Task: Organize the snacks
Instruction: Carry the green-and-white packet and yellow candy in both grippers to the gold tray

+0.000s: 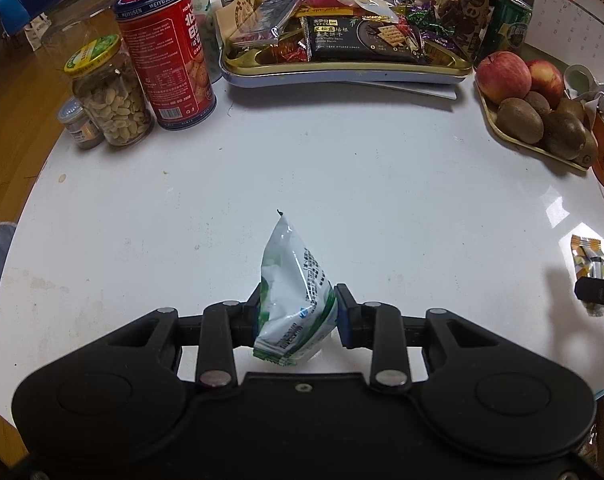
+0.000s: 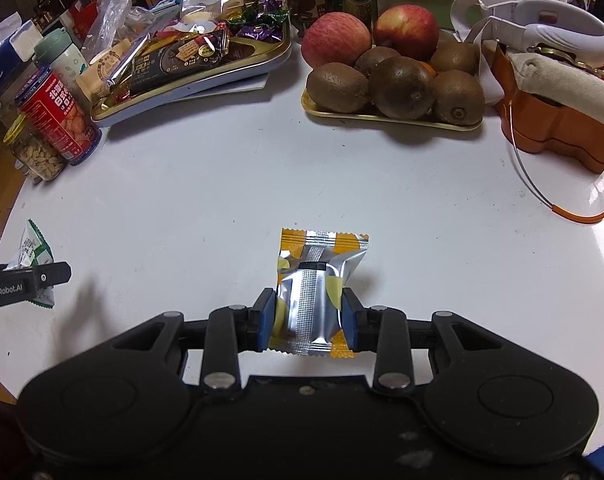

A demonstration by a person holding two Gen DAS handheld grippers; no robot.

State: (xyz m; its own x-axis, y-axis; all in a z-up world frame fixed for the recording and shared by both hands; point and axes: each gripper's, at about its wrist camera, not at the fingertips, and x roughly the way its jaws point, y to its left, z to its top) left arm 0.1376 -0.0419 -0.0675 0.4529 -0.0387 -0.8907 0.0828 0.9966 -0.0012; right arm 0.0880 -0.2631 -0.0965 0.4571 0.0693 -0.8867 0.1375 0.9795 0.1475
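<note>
My left gripper (image 1: pixel 298 314) is shut on a green-and-white snack packet (image 1: pixel 294 292), holding it above the white table (image 1: pixel 341 168). My right gripper (image 2: pixel 307 314) is shut on an orange-and-silver snack packet (image 2: pixel 315 288), also above the table. The gold snack tray (image 1: pixel 341 68) at the back is piled with wrapped snacks, with a black cracker pack (image 1: pixel 365 38) on top. The tray also shows in the right wrist view (image 2: pixel 206 76). Each gripper appears at the edge of the other's view: the right one (image 1: pixel 597 292) and the left one (image 2: pixel 26 280).
A red biscuit tin (image 1: pixel 168 56), a peanut jar (image 1: pixel 110 92) and a small jar (image 1: pixel 78 122) stand at the back left. A fruit tray with apples and kiwis (image 2: pixel 393 76) sits at the back right, beside an orange container (image 2: pixel 557 128) with a wire handle.
</note>
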